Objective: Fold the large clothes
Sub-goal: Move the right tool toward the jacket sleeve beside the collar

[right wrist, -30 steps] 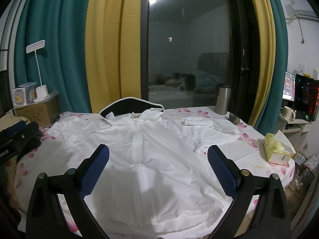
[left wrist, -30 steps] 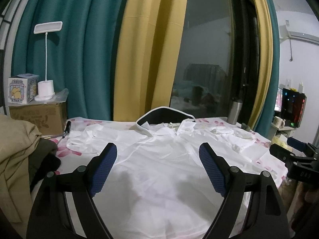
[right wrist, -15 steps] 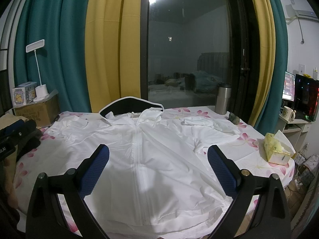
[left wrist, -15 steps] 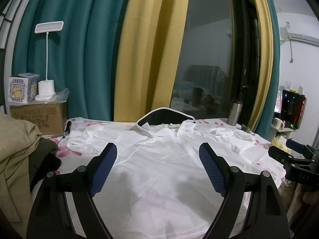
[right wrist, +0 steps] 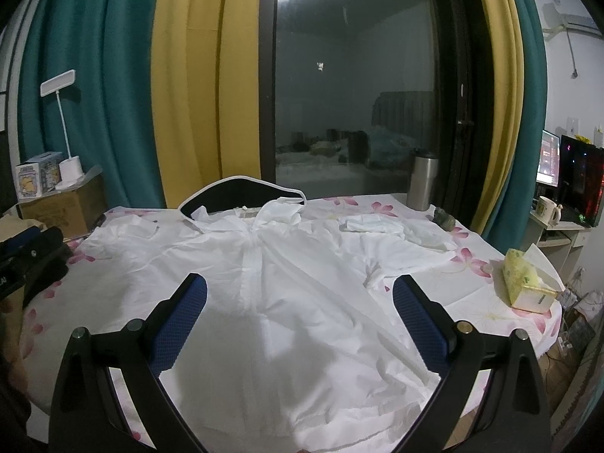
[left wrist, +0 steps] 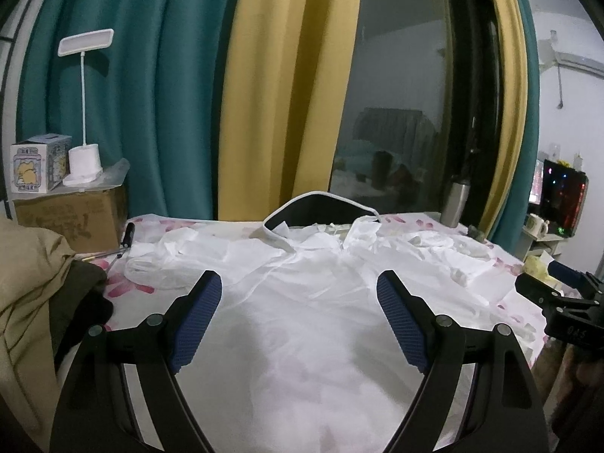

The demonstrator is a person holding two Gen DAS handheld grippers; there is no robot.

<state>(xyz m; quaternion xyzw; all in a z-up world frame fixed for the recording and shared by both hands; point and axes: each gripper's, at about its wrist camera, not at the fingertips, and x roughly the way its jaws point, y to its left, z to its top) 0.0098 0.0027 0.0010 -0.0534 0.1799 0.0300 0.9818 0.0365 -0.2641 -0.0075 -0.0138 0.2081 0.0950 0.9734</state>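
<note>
A large white zip-front jacket (right wrist: 287, 283) lies spread flat on the table, collar toward the window, sleeves out to both sides; it also shows in the left wrist view (left wrist: 302, 302). My left gripper (left wrist: 298, 290) is open and empty, above the jacket's left half. My right gripper (right wrist: 298, 294) is open and empty, above the jacket's lower middle. The right gripper also shows at the right edge of the left wrist view (left wrist: 558, 294).
A floral tablecloth (right wrist: 472, 260) covers the round table. A steel tumbler (right wrist: 422, 183) and a small dark object (right wrist: 445, 219) stand at the back right, a tissue box (right wrist: 528, 283) at the right edge. Beige and dark clothes (left wrist: 34, 287), a cardboard box (left wrist: 71, 219) and a lamp (left wrist: 83, 166) stand at the left. A chair back (right wrist: 238, 196) rises behind the collar.
Both grippers stay open and nearly still. The right gripper has drifted slightly in the left wrist view.
</note>
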